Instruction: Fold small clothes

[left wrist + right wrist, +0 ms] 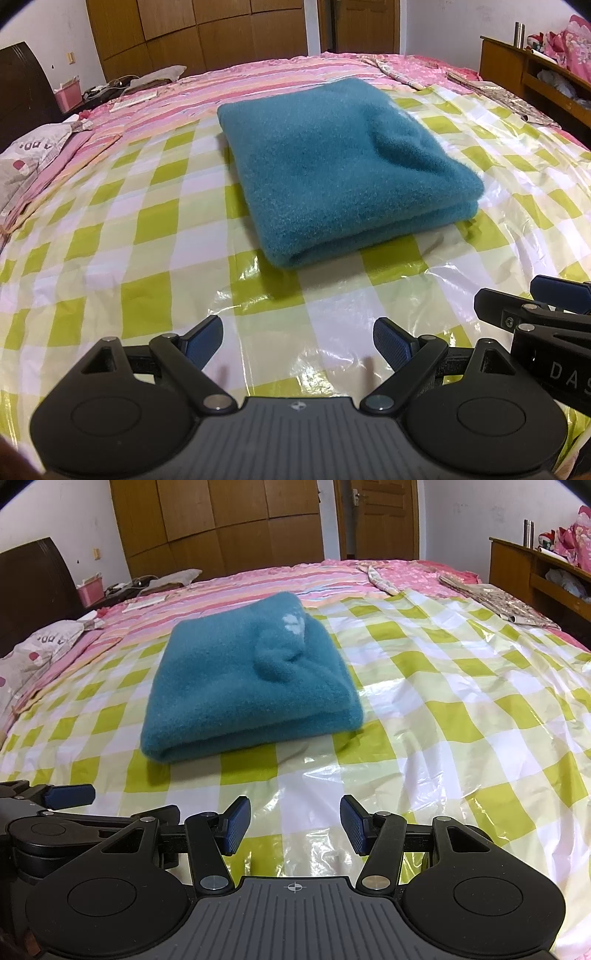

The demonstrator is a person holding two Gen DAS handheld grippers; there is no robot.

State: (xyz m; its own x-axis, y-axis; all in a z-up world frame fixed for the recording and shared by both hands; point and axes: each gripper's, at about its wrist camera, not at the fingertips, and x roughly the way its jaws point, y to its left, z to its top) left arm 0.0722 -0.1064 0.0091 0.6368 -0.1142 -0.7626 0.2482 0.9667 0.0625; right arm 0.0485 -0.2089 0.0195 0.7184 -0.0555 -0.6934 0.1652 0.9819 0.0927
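left gripper (297, 341): jaws wide apart, holding nothing, low over sheet, near side of garment
garment (332, 166): teal fuzzy knit, folded into thick rectangle, 2 stacked layers at near edge, white patch on top (293, 624), lump near middle
sheet (147, 229): green-white checked plastic, garment lies on it, mid-bed
right gripper (295, 823): jaws apart, empty, just beside left gripper

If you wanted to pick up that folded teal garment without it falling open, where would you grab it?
Probably at the rounded folded edge of the teal garment nearest the grippers, coming in low from the front. There the layers join in one thick roll, so a pinch holds them all. The left gripper and right gripper both stand open, apart from it, above the checkered plastic sheet.
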